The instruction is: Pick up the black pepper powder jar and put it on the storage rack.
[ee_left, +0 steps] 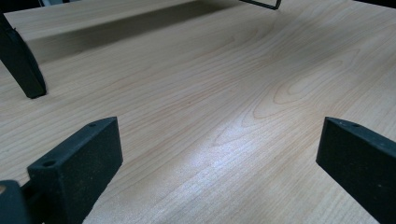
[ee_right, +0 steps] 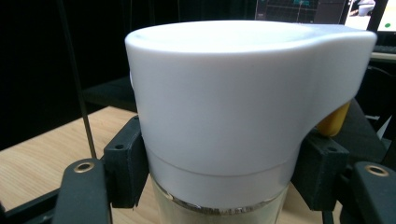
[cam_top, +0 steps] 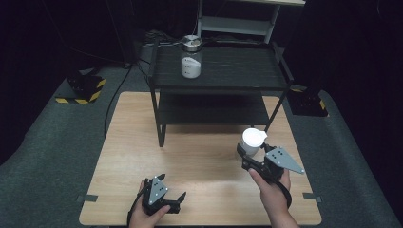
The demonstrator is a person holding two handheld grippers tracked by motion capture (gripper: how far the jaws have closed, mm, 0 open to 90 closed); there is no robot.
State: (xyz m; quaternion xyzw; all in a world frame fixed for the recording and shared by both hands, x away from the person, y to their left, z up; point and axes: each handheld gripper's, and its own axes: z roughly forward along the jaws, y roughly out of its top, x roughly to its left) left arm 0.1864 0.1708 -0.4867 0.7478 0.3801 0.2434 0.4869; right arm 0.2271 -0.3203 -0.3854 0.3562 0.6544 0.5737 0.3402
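My right gripper (cam_top: 248,153) is shut on a container with a white lid (cam_top: 252,140), held upright above the right side of the wooden table (cam_top: 199,156). In the right gripper view the white lid (ee_right: 224,102) looms close, with the black fingers (ee_right: 125,163) pressing both sides just below it, where a clear body with pale contents starts. My left gripper (cam_top: 172,198) rests near the table's front edge, open with nothing between its fingers (ee_left: 84,163). A second jar (cam_top: 191,65) with a clear body and white contents stands on the top of the black shelf rack (cam_top: 228,71).
The black two-tier rack stands on the table's far half; its leg (ee_left: 21,65) shows in the left gripper view. A round metal tin (cam_top: 192,42) sits behind the jar on the rack. Yellow-black striped blocks (cam_top: 83,90) lie on the floor beside the table.
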